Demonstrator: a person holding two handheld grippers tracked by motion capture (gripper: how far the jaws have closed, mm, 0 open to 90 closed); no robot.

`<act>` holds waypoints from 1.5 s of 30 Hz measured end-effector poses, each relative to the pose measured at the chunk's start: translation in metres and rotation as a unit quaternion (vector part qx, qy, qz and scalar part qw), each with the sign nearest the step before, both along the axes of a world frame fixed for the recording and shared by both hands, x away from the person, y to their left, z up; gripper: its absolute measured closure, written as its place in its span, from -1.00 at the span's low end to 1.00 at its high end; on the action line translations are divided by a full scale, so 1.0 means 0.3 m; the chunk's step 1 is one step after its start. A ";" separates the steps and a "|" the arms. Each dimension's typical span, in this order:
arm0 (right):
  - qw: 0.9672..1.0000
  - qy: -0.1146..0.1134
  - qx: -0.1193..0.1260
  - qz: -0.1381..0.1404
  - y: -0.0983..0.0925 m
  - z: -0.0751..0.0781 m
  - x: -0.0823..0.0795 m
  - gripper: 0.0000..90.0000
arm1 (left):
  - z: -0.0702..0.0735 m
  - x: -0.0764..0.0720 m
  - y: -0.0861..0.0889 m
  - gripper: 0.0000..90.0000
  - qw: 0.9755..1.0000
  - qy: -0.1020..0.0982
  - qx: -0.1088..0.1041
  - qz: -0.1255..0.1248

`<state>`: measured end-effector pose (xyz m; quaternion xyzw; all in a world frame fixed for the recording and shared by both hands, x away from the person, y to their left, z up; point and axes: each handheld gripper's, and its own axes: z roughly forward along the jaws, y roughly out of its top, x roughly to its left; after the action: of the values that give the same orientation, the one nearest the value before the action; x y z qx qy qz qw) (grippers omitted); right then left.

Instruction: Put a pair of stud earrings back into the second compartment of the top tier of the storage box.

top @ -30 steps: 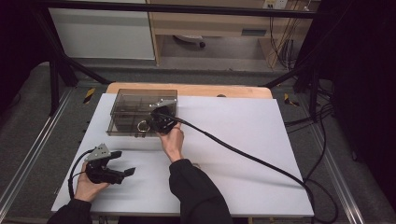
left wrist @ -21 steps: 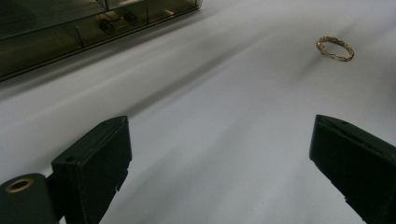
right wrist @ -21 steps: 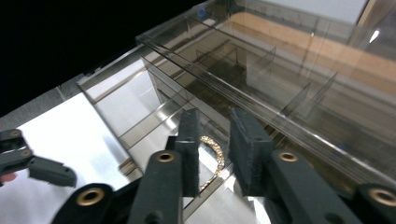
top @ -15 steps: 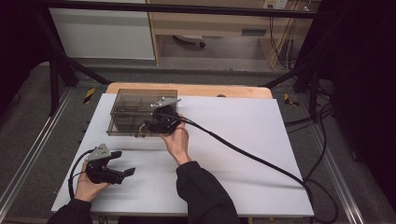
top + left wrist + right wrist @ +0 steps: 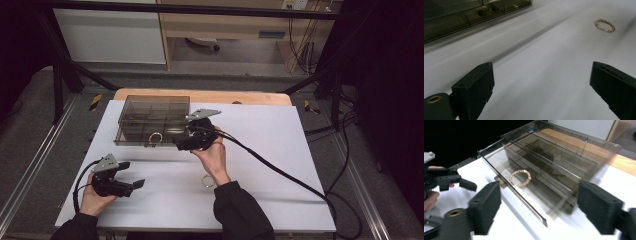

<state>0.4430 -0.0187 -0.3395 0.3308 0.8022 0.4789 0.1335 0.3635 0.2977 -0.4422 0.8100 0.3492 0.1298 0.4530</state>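
High view: our right gripper (image 5: 181, 144), jaws wide, nears the smoky clear plastic box (image 5: 150, 119); a bump could dislodge its gold ring (image 5: 155, 137).

A white sheet (image 5: 280, 150) covers a table whose wooden edge (image 5: 200, 95) shows at the far side. Around it lies grey floor (image 5: 30, 125), with metal rails (image 5: 35, 170) along both sides. A black frame (image 5: 60, 75) stands over the table, its top bar crossing the far end. Beyond it stand a white cabinet (image 5: 110, 35) and wooden shelving (image 5: 235, 25). Cables (image 5: 340, 125) hang and trail at the right. The room's edges are dark.
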 end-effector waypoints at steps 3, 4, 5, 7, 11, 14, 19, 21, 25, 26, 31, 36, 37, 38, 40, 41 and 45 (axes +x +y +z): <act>1.000 -0.003 -0.002 -0.005 -0.044 0.000 -0.014 -0.77 | -0.001 0.001 0.000 -0.88 1.000 0.001 0.001 0.000; 1.000 -0.001 -0.003 -0.007 -0.065 -0.001 -0.021 -0.81 | -0.001 0.001 0.000 -0.88 1.000 0.001 0.001 0.000; 1.000 0.000 0.000 -0.011 -0.080 -0.002 -0.027 -0.83 | 0.000 0.001 0.000 -0.88 1.000 0.001 0.002 0.000; 1.000 0.002 0.001 -0.015 -0.111 -0.007 -0.037 -0.87 | 0.000 0.000 0.000 -0.88 1.000 0.000 0.002 0.000; 1.000 0.006 -0.002 -0.020 -0.168 -0.023 -0.054 -0.93 | -0.001 0.001 -0.001 -0.88 1.000 0.001 0.002 0.000; 1.000 0.010 -0.001 -0.020 -0.214 -0.042 -0.070 -0.94 | -0.001 0.001 -0.001 -0.88 1.000 0.000 0.003 0.000; 0.999 0.020 -0.004 -0.028 -0.274 -0.079 -0.096 -0.95 | -0.001 0.001 -0.002 -0.88 1.000 0.000 0.003 0.000; 0.999 0.023 -0.005 -0.030 -0.288 -0.098 -0.104 -0.95 | -0.001 0.001 -0.002 -0.88 1.000 0.000 0.003 0.000; 0.999 0.035 -0.015 -0.030 -0.304 -0.148 -0.123 -0.95 | -0.001 0.001 -0.002 -0.88 1.000 0.000 0.003 0.000; 0.999 0.037 -0.017 -0.030 -0.306 -0.160 -0.127 -0.95 | -0.001 0.001 -0.002 -0.88 1.000 0.000 0.003 0.000; 0.998 0.054 -0.032 -0.024 -0.313 -0.217 -0.142 -0.92 | -0.001 0.001 -0.002 -0.88 1.000 0.000 0.003 0.000; 0.997 0.069 -0.045 -0.014 -0.309 -0.264 -0.154 -0.84 | -0.001 0.001 -0.002 -0.88 1.000 0.000 0.003 0.000; 0.996 0.071 -0.054 -0.010 -0.305 -0.273 -0.157 -0.81 | -0.001 0.001 -0.002 -0.88 1.000 0.000 0.004 0.000; 0.996 0.071 -0.060 -0.006 -0.302 -0.280 -0.158 -0.78 | -0.001 0.001 -0.002 -0.88 1.000 0.000 0.004 0.000; 0.994 0.077 -0.072 -0.003 -0.294 -0.299 -0.164 -0.70 | -0.001 0.001 -0.002 -0.88 1.000 0.000 0.003 0.000; 0.994 0.079 -0.075 0.000 -0.292 -0.304 -0.165 -0.65 | 0.000 0.001 -0.002 -0.88 1.000 0.000 0.003 0.000; 0.993 0.083 -0.084 0.005 -0.280 -0.328 -0.170 -0.35 | 0.000 0.000 -0.002 -0.88 1.000 0.000 0.003 0.000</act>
<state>0.3921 -0.1026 -0.4378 0.3531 0.8492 0.3817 0.0918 0.3635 0.2971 -0.4423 0.8116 0.3484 0.1306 0.4504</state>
